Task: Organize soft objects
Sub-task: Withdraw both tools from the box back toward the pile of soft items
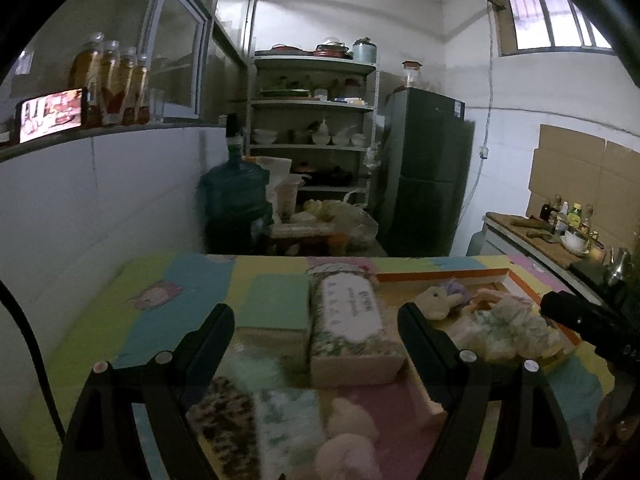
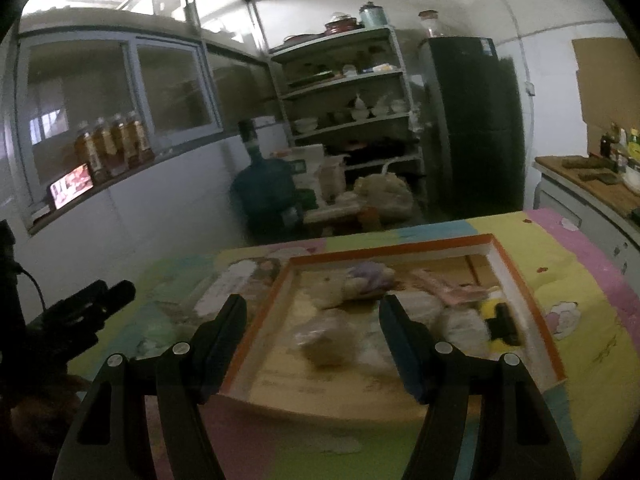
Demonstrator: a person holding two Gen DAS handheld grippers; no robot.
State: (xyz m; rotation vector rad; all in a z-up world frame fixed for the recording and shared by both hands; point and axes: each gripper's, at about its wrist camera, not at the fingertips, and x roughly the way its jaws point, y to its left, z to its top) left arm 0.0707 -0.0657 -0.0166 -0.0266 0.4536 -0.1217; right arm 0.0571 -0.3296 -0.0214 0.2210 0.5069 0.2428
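- The left gripper (image 1: 316, 320) hangs over the worktop (image 1: 160, 312), its fingers (image 1: 218, 320) spread wide with nothing held.
- Between those fingers lie a tissue pack (image 1: 352, 320), flat cloths (image 1: 260, 420) nearer the camera and a pale plush (image 1: 348, 432).
- The worktop's left edge sits just beside the white wall (image 1: 100, 200); its far edge drops to cluttered floor with a water jug (image 1: 236, 200).
- The right gripper (image 2: 312, 316) hovers over the near rim of the orange-edged tray (image 2: 532, 292), fingers wide apart and holding nothing.
- In the tray lie blurred soft toys (image 2: 360, 280), a bagged bundle (image 2: 328, 340) and a yellow thing (image 2: 500, 320) by its right wall.
- Bare mat lies right of the tray, up to the worktop's right edge.
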